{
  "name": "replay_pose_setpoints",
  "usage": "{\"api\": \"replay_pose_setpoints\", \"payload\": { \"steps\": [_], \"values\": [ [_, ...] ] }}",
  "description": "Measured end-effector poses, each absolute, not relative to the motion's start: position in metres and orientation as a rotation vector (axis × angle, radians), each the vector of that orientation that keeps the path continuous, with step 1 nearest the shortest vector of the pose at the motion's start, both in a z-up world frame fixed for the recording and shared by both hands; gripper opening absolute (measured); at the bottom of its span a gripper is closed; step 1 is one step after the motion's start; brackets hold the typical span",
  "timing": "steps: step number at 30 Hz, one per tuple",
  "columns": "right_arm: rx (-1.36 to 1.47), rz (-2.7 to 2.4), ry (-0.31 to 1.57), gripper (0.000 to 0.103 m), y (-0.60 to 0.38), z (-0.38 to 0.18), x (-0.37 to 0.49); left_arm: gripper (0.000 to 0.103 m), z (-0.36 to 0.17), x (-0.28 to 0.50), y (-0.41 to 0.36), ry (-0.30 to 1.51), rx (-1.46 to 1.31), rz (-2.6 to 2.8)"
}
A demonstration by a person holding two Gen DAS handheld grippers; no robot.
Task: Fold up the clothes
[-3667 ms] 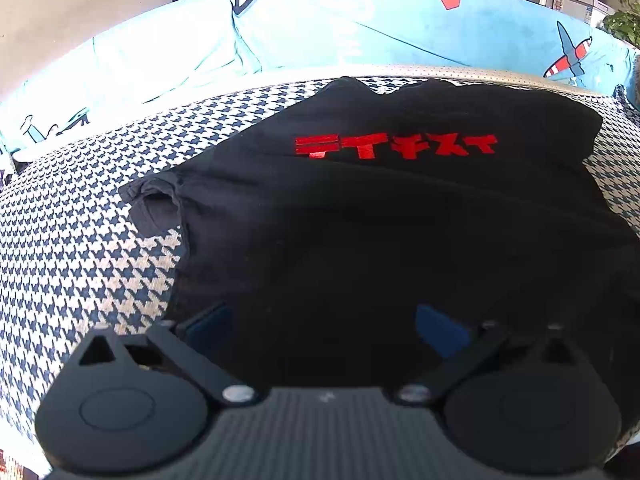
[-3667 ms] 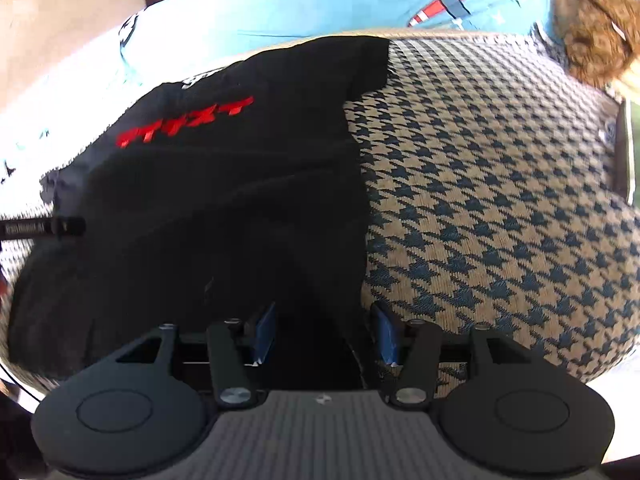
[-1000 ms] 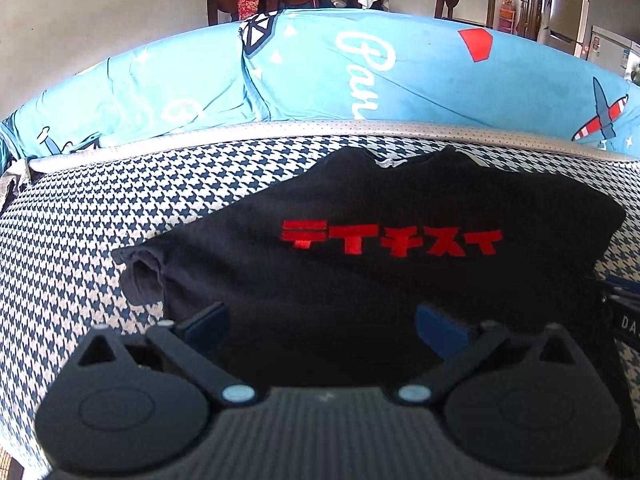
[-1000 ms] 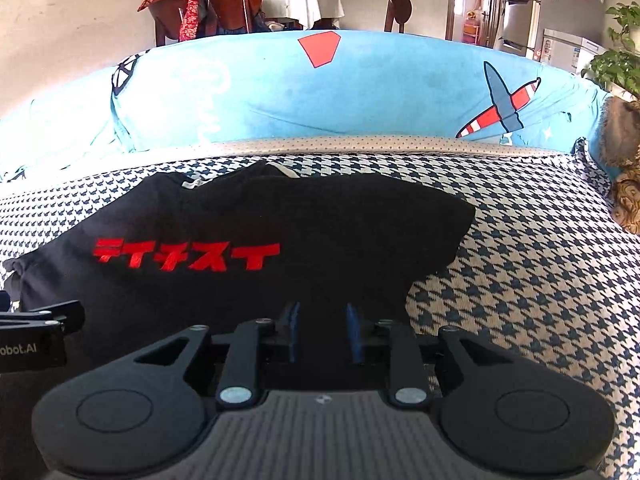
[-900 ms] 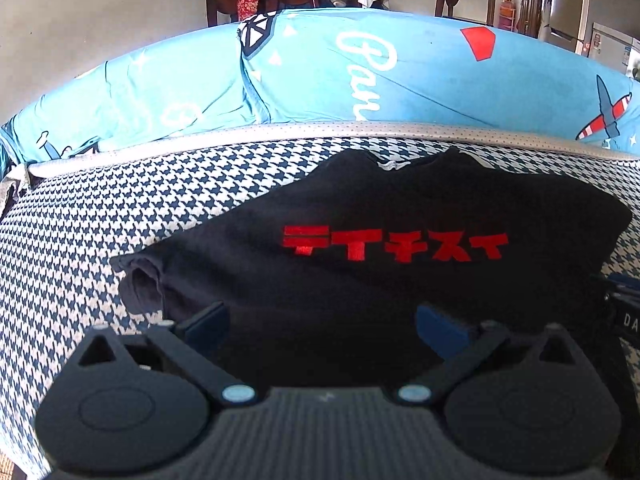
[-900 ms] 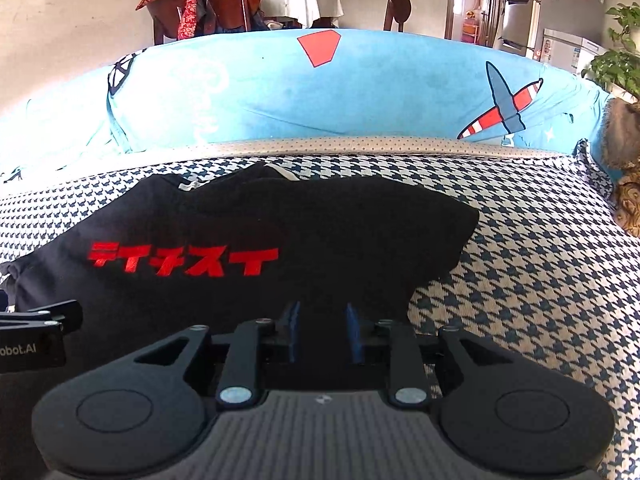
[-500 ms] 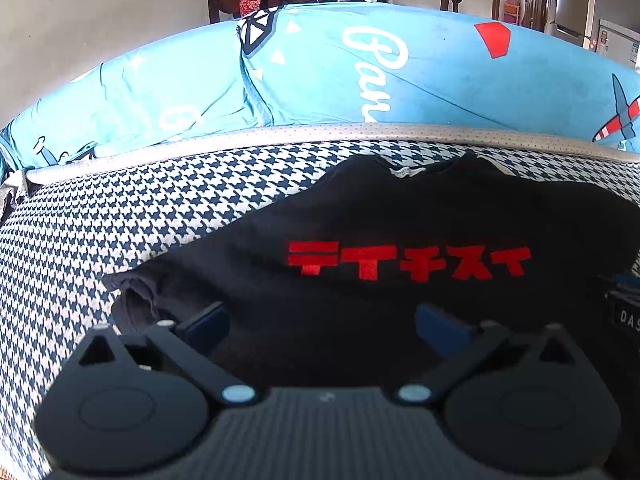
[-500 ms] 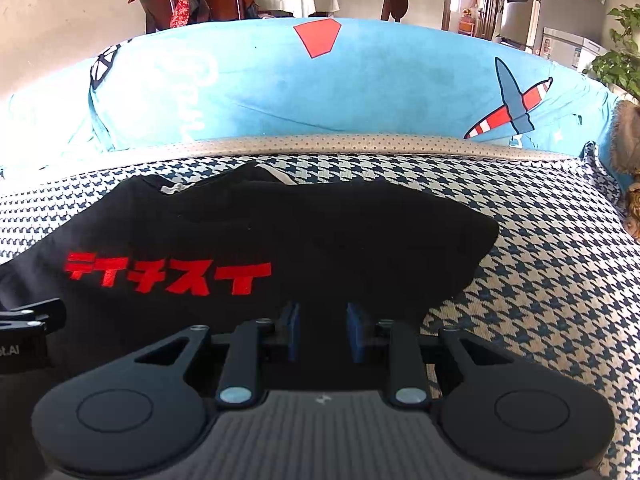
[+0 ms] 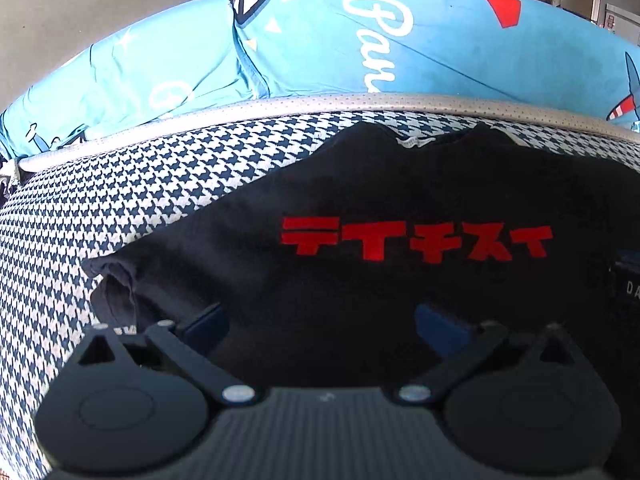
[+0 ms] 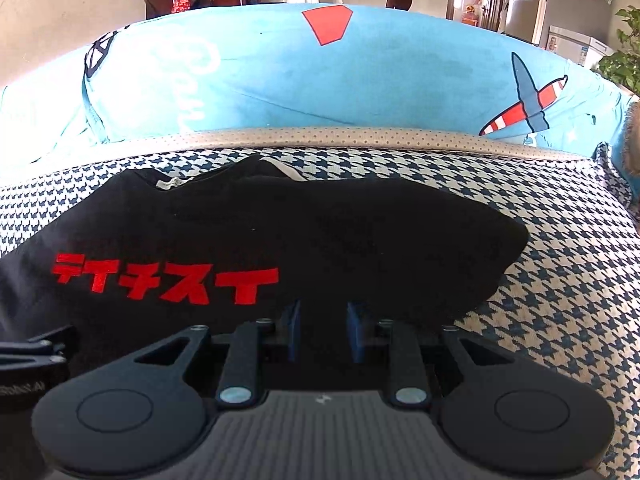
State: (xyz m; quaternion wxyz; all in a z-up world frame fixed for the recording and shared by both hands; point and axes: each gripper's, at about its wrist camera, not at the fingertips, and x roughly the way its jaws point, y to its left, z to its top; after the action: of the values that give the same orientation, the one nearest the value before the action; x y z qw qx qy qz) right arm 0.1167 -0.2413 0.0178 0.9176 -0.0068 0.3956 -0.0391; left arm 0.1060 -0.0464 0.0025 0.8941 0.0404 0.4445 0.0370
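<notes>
the black t-shirt lies on the checked cushion, its collar toward the blue pillow. left gripper is spread wide over its cloth; right gripper pinches its near edge.

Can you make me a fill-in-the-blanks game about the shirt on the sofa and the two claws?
1. The letters printed on the black shirt are ____.
2. The sofa seat under the shirt has a ____ and white pattern.
3. The back cushion shows a striped ____.
4. The left claw has its fingers spread much ____ than the right claw.

Missing words: red; blue; airplane; wider
</notes>
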Motion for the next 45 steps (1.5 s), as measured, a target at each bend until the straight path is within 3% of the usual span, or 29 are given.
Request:
{"api": "replay_pose_setpoints", "payload": {
  "steps": [45],
  "values": [
    [-0.052, -0.018, 0.833, 0.025, -0.214, 0.003, 0.128, 0.103, -0.009, 0.109, -0.041, 0.952, 0.076, 0.075]
  ]
}}
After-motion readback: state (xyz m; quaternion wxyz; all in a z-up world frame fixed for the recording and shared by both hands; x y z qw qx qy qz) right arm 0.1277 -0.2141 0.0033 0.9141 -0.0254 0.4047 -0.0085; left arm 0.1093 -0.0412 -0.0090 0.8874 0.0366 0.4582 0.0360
